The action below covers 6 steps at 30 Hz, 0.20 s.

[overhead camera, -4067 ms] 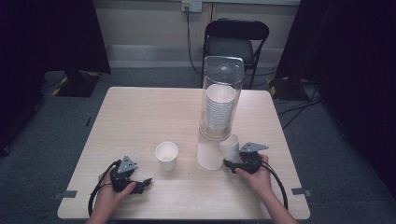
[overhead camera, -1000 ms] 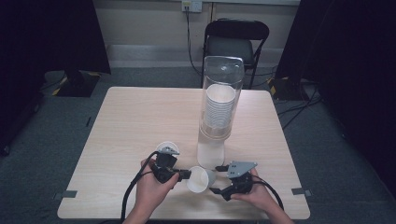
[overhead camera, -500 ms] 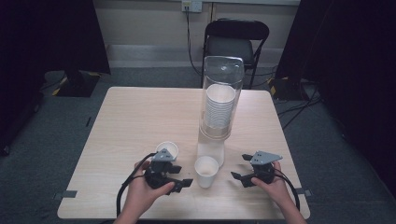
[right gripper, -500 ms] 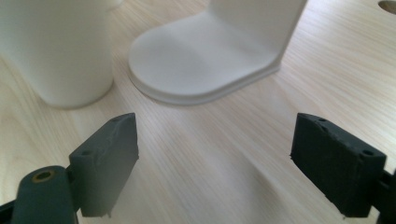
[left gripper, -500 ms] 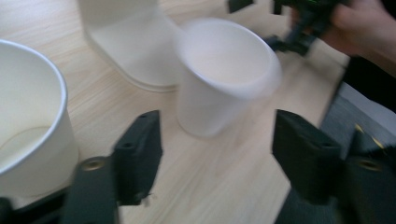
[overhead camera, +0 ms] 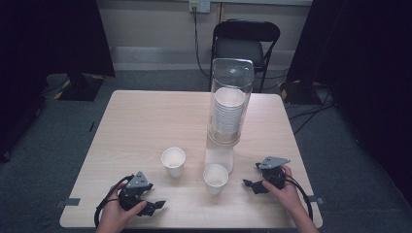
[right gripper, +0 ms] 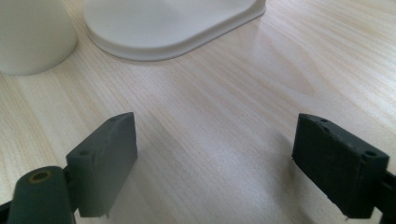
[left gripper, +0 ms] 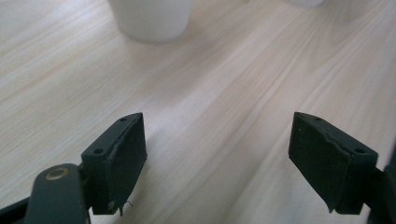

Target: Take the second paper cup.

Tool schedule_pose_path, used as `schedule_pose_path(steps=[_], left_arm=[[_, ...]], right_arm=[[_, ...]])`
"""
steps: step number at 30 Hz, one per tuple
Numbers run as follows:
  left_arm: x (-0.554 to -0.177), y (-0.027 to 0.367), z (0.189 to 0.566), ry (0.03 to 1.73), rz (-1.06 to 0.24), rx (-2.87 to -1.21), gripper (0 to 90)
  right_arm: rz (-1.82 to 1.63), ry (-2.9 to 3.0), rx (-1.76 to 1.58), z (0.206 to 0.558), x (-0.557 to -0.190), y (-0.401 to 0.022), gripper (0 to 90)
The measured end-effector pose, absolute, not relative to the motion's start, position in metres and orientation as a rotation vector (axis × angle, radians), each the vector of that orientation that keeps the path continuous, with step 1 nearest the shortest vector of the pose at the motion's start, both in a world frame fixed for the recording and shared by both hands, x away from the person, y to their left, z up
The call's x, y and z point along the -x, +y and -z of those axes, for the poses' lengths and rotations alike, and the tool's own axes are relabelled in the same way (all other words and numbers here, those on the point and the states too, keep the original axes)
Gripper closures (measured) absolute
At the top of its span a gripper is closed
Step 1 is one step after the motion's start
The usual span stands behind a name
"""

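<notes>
Pale wooden table (overhead camera: 145,121) carries a cup dispenser (overhead camera: 228,107) and two paper cups (overhead camera: 173,161) (overhead camera: 215,178). Left gripper (overhead camera: 156,206), jaws just opened wide, holds nothing. Right gripper (overhead camera: 248,184), jaws also wide, grips nothing.

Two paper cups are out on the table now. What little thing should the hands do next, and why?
Probably the right gripper should reach to the foot of the cup dispenser for another cup. The tube holds a tall stack, and both the right gripper and the left gripper are open with nothing between their jaws. The two paper cups, the left one and the right one, stand upright and apart.
</notes>
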<state>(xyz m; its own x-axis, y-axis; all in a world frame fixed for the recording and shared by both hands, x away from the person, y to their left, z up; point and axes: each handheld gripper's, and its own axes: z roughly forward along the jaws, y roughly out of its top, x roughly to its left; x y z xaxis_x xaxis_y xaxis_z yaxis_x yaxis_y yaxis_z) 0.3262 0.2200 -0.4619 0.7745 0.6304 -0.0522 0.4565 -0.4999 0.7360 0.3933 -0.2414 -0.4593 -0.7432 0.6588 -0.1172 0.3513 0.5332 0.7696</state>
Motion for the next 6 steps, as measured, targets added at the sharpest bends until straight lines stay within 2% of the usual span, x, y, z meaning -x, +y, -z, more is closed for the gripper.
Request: schedule_pose_path(steps=[6], left_arm=[[-0.3263,0.2187,0.465,0.777,-0.31,-2.203,17.5]], right_arm=[[-1.068,2.382,-0.835,0.4594,-0.3935,-0.2416,13.3]])
